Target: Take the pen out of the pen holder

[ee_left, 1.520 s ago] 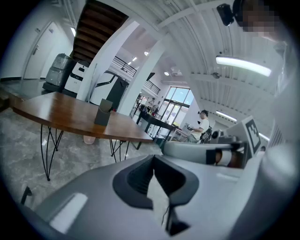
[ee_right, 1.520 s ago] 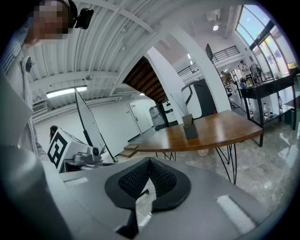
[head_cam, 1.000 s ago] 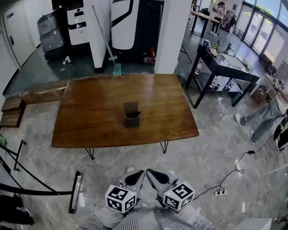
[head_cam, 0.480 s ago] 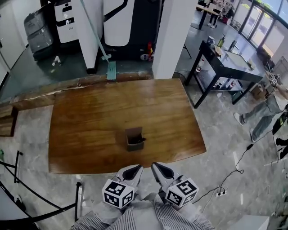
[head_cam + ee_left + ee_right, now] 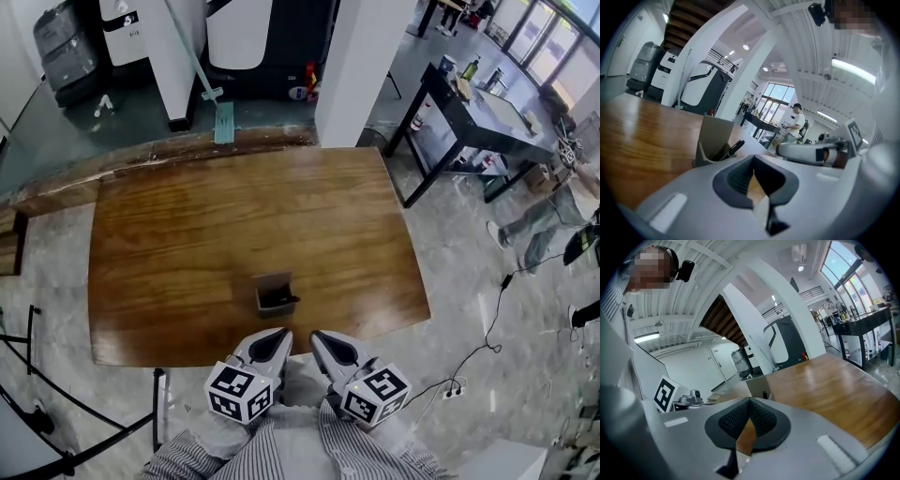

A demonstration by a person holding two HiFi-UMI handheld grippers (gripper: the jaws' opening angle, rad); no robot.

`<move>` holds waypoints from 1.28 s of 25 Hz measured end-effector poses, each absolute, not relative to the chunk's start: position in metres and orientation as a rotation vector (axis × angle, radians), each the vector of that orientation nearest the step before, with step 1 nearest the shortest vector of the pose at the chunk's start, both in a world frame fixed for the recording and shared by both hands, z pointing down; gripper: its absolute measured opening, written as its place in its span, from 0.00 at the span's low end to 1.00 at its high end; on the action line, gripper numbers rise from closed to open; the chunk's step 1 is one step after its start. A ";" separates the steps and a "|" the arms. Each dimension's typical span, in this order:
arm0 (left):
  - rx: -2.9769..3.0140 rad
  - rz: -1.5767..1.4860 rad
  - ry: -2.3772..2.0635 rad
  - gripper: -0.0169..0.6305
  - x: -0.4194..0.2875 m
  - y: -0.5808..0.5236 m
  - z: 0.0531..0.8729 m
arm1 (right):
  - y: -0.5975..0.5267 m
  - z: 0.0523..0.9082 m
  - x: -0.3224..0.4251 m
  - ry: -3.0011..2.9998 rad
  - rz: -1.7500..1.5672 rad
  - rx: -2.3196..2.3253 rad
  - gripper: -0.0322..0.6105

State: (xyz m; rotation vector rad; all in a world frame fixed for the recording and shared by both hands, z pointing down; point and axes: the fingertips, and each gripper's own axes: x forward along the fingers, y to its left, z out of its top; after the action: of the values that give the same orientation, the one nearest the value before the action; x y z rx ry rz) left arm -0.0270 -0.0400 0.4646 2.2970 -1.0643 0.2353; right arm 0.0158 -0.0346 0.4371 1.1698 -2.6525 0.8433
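Note:
A small brown pen holder [image 5: 273,292] stands on the wooden table [image 5: 187,234] near its front edge, with a dark pen [image 5: 287,301] leaning out to the right. Both grippers hover side by side just short of that edge, empty. My left gripper [image 5: 275,337] is shut, and so is my right gripper [image 5: 320,339]. In the left gripper view the holder [image 5: 712,138] and the pen [image 5: 736,146] sit just beyond the closed left gripper [image 5: 753,157]. The right gripper view shows the holder [image 5: 757,386] past the closed right gripper [image 5: 750,401].
A white pillar [image 5: 361,66] and a mop [image 5: 219,120] stand beyond the table's far edge. A black side table [image 5: 487,108] is at the back right, with a person's legs [image 5: 530,230] near it. Cables [image 5: 469,370] lie on the floor right; black stand bars [image 5: 66,412] are at left.
The view has closed in on the table. Both grippers have moved forward together to its near edge, and the pen holder now lies just ahead of them. Jaws stayed shut.

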 end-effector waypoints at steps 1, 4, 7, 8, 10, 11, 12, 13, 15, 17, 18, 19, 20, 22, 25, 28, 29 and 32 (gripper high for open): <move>2.283 0.222 -1.064 0.04 -0.028 -0.041 0.465 | -0.036 0.437 0.015 -2.651 0.854 1.154 0.05; 2.263 0.205 -1.071 0.04 -0.027 -0.042 0.464 | -0.041 0.434 0.015 -2.656 0.868 1.123 0.05; 2.264 0.223 -1.082 0.04 -0.028 -0.045 0.467 | -0.045 0.438 0.015 -2.650 0.883 1.109 0.05; 2.263 0.232 -1.079 0.04 -0.028 -0.045 0.469 | -0.045 0.441 0.015 -2.642 0.893 1.104 0.05; 2.265 0.253 -1.072 0.04 -0.027 -0.043 0.473 | -0.043 0.448 0.014 -2.625 0.915 1.090 0.05; 2.268 0.262 -1.070 0.04 -0.026 -0.043 0.475 | -0.043 0.452 0.013 -2.618 0.923 1.081 0.05; 2.270 0.269 -1.069 0.04 -0.026 -0.042 0.477 | -0.042 0.456 0.011 -2.613 0.932 1.073 0.05; 2.272 0.271 -1.068 0.04 -0.025 -0.043 0.478 | -0.042 0.460 0.010 -2.611 0.942 1.068 0.05; 2.279 0.263 -1.067 0.04 -0.025 -0.044 0.481 | -0.041 0.464 0.008 -2.612 0.968 1.059 0.05; 2.303 0.258 -1.081 0.04 -0.027 -0.047 0.480 | -0.038 0.464 0.006 -2.623 0.995 1.044 0.05; 2.324 0.263 -1.096 0.04 -0.028 -0.048 0.479 | -0.038 0.465 0.006 -2.627 1.005 1.037 0.05; 2.349 0.274 -1.112 0.04 -0.028 -0.050 0.477 | -0.037 0.466 0.006 -2.629 1.010 1.030 0.05; 2.377 0.294 -1.124 0.04 -0.028 -0.052 0.476 | -0.038 0.467 0.007 -2.629 1.014 1.026 0.05; 2.423 0.355 -1.140 0.08 -0.025 -0.058 0.476 | -0.040 0.471 0.009 -2.631 1.024 1.022 0.05; 2.466 0.421 -1.155 0.14 -0.023 -0.066 0.476 | -0.042 0.478 0.013 -2.621 1.049 1.029 0.05; 2.498 0.442 -1.157 0.18 -0.021 -0.076 0.475 | -0.045 0.486 0.017 -2.593 1.063 1.043 0.05; 2.510 0.444 -1.151 0.18 -0.019 -0.078 0.474 | -0.046 0.488 0.019 -2.588 1.067 1.050 0.05; 2.565 0.484 -1.158 0.22 -0.017 -0.086 0.471 | -0.048 0.492 0.023 -2.572 1.081 1.063 0.05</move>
State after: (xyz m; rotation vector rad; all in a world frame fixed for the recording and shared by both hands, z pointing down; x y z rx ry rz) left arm -0.0167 -0.0861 0.4707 2.5648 -1.1580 0.4839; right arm 0.0232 -0.0481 0.4919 1.0632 -2.5718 1.0813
